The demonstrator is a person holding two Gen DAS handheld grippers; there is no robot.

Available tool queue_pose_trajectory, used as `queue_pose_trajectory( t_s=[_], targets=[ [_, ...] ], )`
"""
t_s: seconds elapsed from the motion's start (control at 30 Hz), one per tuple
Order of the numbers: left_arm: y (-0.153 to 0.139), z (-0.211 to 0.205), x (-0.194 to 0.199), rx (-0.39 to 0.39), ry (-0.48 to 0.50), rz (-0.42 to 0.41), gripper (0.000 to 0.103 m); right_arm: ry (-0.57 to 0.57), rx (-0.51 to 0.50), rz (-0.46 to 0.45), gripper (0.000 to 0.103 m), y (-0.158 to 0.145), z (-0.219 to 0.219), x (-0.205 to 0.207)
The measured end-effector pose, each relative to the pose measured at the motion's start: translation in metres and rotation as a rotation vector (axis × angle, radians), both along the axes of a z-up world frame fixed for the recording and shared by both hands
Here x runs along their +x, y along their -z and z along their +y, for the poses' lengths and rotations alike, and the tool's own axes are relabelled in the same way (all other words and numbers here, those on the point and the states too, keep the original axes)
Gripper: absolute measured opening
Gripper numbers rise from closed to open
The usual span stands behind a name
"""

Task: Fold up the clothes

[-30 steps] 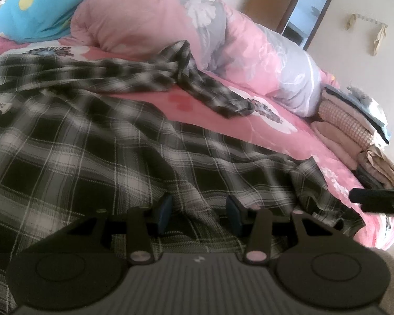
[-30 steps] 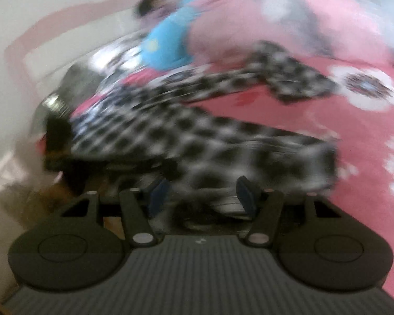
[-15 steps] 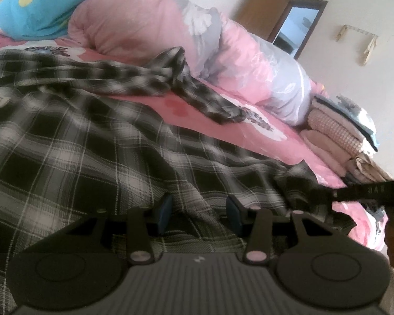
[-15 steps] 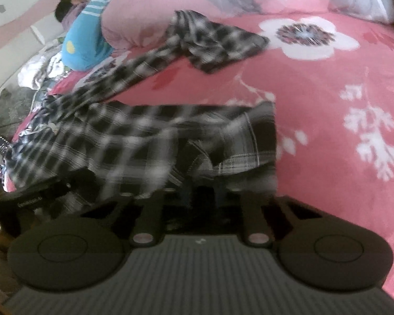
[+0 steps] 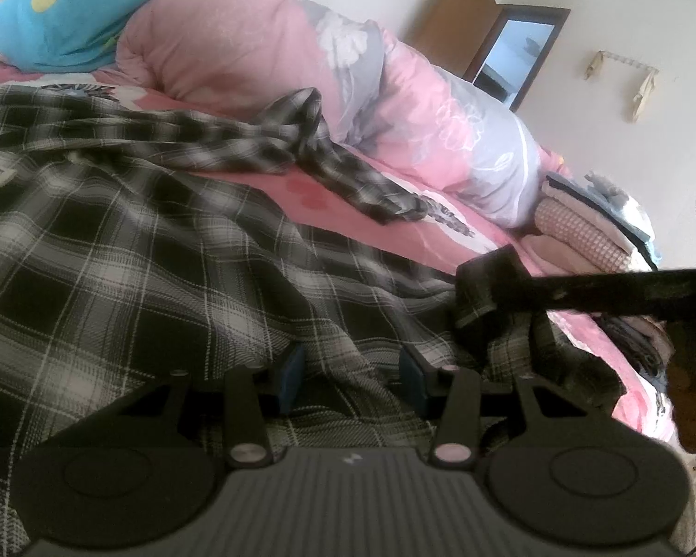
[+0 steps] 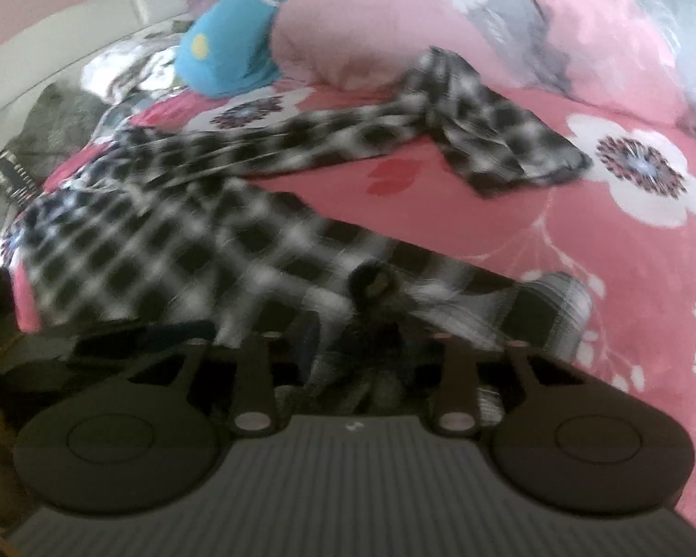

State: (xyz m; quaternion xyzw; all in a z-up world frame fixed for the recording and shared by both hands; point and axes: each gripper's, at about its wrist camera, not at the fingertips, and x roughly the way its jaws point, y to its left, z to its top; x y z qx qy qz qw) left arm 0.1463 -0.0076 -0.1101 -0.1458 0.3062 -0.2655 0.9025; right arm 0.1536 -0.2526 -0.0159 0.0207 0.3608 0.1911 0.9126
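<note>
Two grippers inspected, both mine, both at the near hem of the plaid shirt [image 5: 162, 255].

Left gripper [image 5: 351, 371]: jaws part-open. A raised ridge of the cloth runs between the fingers, but the blue pads [image 5: 292, 371] show bare faces, so I judge there is no bite on it. This hand appears to be parked low on the hem to keep the shirt body from sliding.

Right gripper [image 6: 371, 334]: jaws have just been opening. Bunched plaid fills the gap and hides the pads, and the view is smeared. I cannot tell whether the corner is still pinched or already let go. From my left side, its dark finger lies across the shirt's lower corner, just beyond and to the right of my left fingers. That placement suits carrying this corner inward for a fold.

Ahead of both sets of fingers, the shirt body lies spread but wrinkled on the pink floral bedsheet [image 6: 580, 255]. Further out, one sleeve [image 5: 338, 171] trails crumpled and unfolded, so the fold is at an early stage.

Beyond the sleeve, a rolled pink duvet [image 5: 236, 46] lies along the bed. Far right of my fingers, a stack of folded clothes [image 5: 589, 227] sits at the bed edge, probably the finished pile.
</note>
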Motion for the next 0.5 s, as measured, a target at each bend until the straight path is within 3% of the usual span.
queue_pose_trajectory(
  t_s=[0.17,0.3,0.5],
  targets=[
    [0.000,0.002,0.000,-0.007,0.002,-0.001,0.047,-0.033,0.129,-0.056,0.052,-0.018,-0.012,-0.009],
    [0.001,0.002,0.000,-0.008,0.002,-0.001,0.047,0.042,0.102,-0.037,0.052,-0.010,-0.016,0.001],
    [0.001,0.003,0.000,-0.012,0.003,-0.003,0.047,0.052,0.069,0.014,0.052,0.015,-0.002,0.002]
  ],
)
